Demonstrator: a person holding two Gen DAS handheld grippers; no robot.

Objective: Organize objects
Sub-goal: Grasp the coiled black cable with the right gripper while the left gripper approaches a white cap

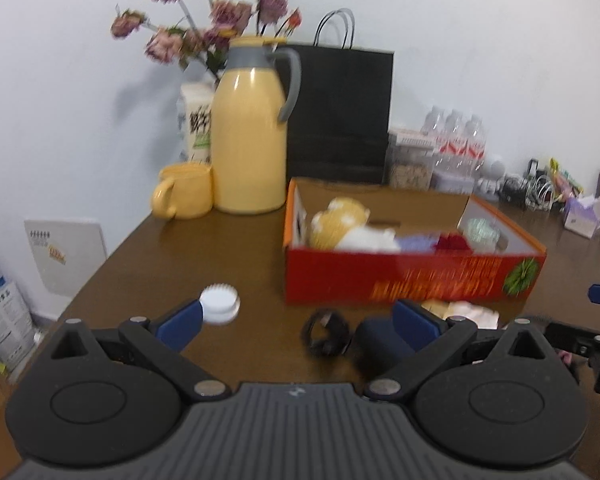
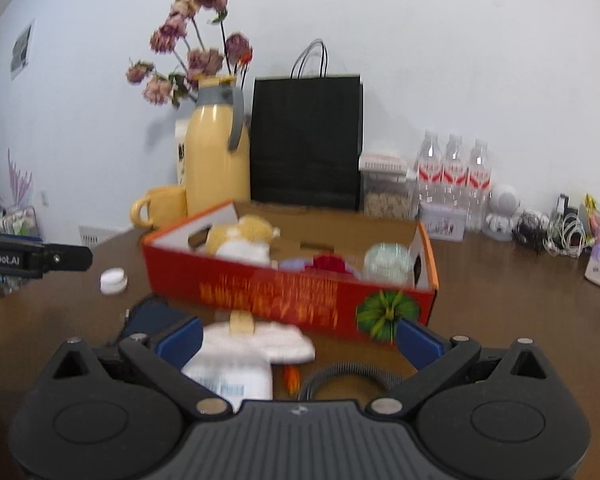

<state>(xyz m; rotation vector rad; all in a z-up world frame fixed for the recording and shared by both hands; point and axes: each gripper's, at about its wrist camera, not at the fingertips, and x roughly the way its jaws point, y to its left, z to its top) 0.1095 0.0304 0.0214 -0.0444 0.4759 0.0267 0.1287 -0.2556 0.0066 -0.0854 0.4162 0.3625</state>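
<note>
Directly ahead of the right claw, whose jaws stand wide and hold nothing, a white cloth bundle lies on the desk, just before the red box. Left claw, equally wide and empty, faces a black strap; open desk lies rightward.

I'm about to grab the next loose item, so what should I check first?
1. Left gripper open, holding nothing: ok.
2. Right gripper open, holding nothing: ok.
3. Red box open on top: ok.
4. Free room in box: ok, bare floor behind the toys.
5. Black coil between the left fingers: ok.
6. White cloth clear of the coil: cannot tell, blurred.
</note>
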